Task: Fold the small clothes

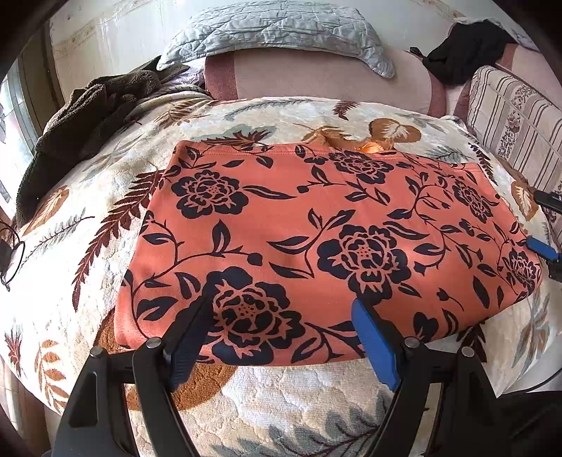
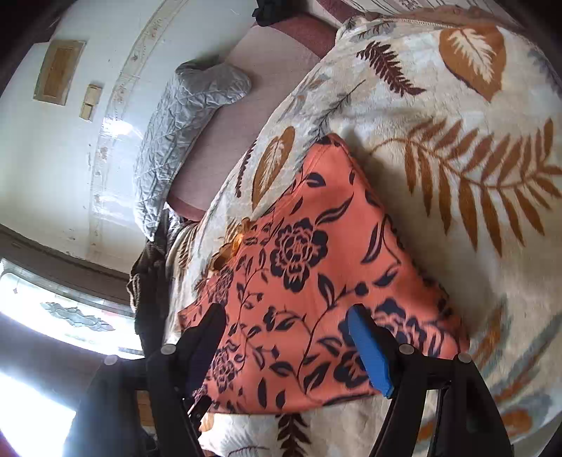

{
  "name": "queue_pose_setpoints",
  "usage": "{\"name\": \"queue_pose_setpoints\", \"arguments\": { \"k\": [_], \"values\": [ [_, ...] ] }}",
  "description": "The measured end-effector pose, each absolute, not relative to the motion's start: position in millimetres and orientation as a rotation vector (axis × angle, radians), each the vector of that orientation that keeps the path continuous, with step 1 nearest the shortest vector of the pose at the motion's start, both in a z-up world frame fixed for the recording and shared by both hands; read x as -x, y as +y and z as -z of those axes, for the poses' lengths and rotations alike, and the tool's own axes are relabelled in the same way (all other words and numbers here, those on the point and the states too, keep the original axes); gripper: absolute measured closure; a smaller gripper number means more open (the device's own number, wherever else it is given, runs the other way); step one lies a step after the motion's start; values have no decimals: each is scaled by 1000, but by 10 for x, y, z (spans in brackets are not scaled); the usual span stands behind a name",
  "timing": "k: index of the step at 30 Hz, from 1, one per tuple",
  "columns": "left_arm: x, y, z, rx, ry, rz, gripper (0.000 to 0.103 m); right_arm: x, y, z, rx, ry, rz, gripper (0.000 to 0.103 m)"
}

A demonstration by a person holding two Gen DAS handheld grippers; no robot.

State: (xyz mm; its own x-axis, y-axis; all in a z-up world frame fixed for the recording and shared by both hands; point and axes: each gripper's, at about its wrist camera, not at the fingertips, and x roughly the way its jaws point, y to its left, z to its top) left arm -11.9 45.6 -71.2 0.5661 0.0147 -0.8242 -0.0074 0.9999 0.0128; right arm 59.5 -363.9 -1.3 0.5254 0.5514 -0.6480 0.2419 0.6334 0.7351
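Observation:
An orange garment (image 1: pixel 316 239) printed with dark blue flowers lies folded flat into a rectangle on the leaf-patterned blanket (image 1: pixel 87 246). My left gripper (image 1: pixel 282 302) hovers open over the garment's near edge, with nothing between its fingers. The right gripper (image 1: pixel 544 223) shows at the garment's right end in the left wrist view. In the right wrist view the same garment (image 2: pixel 316 281) stretches away from the right gripper (image 2: pixel 286 311), which stands open above the cloth's near end, and its pads press on nothing. A small orange ribbon (image 1: pixel 372 147) peeks out at the far edge.
A grey quilted pillow (image 1: pixel 277 31) rests at the head of the bed. A brown fleece garment (image 1: pixel 80 119) is heaped far left, a black garment (image 1: pixel 467 49) far right above a striped cushion (image 1: pixel 516 116). A thin cable (image 1: pixel 10 253) lies at the left edge.

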Motion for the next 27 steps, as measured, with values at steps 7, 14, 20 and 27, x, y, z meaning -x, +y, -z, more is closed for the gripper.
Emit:
{"name": "queue_pose_setpoints", "arguments": {
  "k": [7, 14, 20, 27],
  "values": [
    [66, 793, 507, 89, 927, 28, 21, -934, -3773, 171, -983, 1052, -136, 26],
    [-961, 1696, 489, 219, 949, -4, 24, -542, -3297, 7, -868, 997, -245, 25],
    [-1659, 2028, 1005, 300, 1117, -66, 95, -504, -3071, 123, -795, 998, -279, 25],
    [-1536, 2106, 1000, 332, 1060, -136, 90, -512, -3181, 158, -824, 978, -267, 25]
  ]
}}
